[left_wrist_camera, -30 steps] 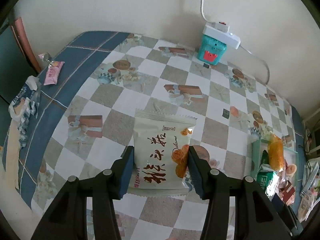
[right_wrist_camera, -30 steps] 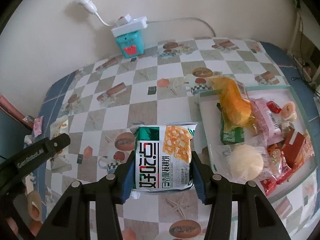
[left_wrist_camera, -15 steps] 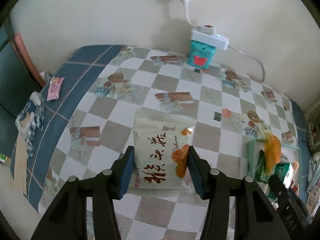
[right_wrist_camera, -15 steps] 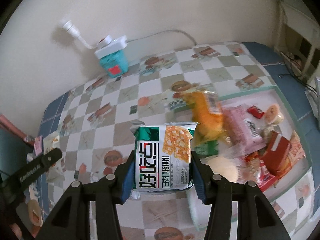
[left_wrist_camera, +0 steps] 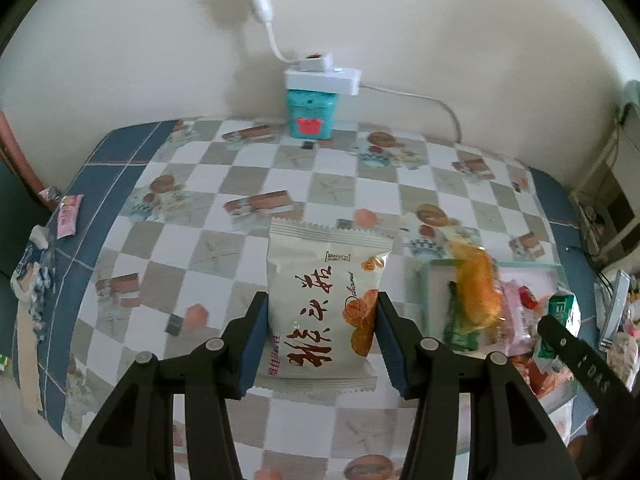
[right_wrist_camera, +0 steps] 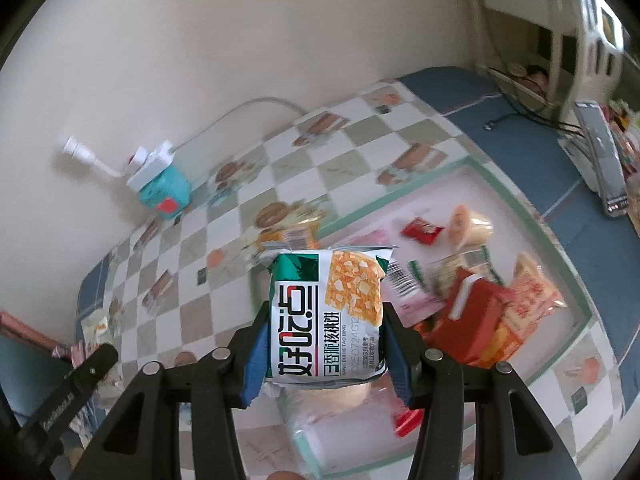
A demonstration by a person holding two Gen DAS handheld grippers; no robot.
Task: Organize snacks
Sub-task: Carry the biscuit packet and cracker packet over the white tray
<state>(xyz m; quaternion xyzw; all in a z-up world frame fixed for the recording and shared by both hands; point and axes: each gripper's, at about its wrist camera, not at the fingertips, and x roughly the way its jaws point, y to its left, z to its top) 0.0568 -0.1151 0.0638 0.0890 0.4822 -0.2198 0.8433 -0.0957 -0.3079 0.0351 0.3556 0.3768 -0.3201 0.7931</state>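
At lower centre of both frames: cream snack packet [left_wrist_camera: 325, 304] clamped in left gripper [left_wrist_camera: 318, 338], green-and-white biscuit packet [right_wrist_camera: 326, 316] clamped in right gripper [right_wrist_camera: 324, 354]; beneath, checkered tablecloth [left_wrist_camera: 192, 248], green-rimmed tray [right_wrist_camera: 400, 194] at right, teal box [left_wrist_camera: 311, 114] against wall.

tray snacks [right_wrist_camera: 476, 304] blurred, labels unreadable

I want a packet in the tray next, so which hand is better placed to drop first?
Right, probably. The right gripper holds its green packet at the tray; the left gripper's white packet hangs over tablecloth.
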